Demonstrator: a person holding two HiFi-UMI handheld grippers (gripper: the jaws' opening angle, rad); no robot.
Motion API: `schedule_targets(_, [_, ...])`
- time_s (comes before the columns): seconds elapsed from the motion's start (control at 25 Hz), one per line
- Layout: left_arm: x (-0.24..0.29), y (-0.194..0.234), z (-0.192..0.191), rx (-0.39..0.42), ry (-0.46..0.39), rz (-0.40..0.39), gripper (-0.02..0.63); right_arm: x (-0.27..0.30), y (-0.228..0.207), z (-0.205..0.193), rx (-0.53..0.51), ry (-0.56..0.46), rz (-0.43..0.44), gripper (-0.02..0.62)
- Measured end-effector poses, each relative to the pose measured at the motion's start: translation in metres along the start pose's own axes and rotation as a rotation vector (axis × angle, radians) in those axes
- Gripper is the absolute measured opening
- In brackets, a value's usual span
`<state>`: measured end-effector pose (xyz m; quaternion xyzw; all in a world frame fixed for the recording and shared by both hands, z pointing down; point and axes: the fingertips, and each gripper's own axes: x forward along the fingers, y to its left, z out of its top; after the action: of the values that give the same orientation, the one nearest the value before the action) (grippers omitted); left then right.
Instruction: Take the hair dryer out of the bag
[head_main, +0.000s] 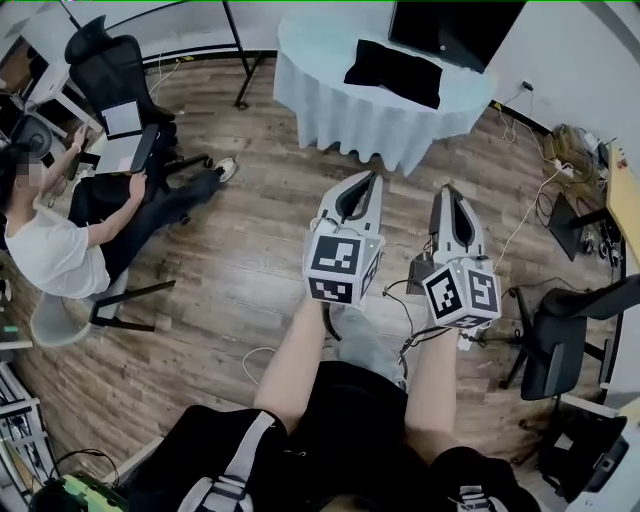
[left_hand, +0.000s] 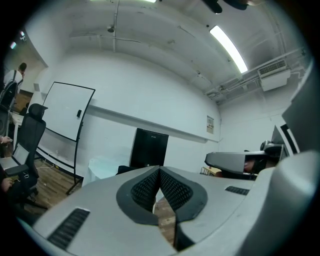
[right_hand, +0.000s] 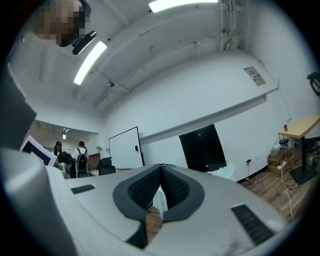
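1. While the left tool (head_main: 372, 177) and right tool (head_main: 446, 190) are pointing clenched and empty, the bag (head_main: 395, 72) is lying on the worktop (head_main: 325, 95), well apart; the dryer is hiding, likely inside.
2. Arriving clenched, they are risking shoving the bag off.

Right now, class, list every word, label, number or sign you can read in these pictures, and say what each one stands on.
Nothing here can be read as text.
Wall notice, left gripper view: too small to read.
Wall sign, right gripper view: too small to read.
Marker cube on the left tool: black-and-white squares only.
Second cube on the right tool: the same, no letters.
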<state>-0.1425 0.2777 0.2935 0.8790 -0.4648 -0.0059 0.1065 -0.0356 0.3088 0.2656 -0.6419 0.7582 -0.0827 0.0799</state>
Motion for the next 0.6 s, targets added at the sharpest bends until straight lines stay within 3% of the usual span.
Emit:
schedule_targets(0.28, [0.059,0.007,0.004,0.039,0.023,0.037,0.015,0.06,-0.035,0.001,0.034,0.022,0.05,0.006])
schedule_targets(0.6, [0.109,0.011,0.041,0.067,-0.044,0.086,0.015,0.102,-0.084,0.05,0.014,-0.05,0.065,0.006])
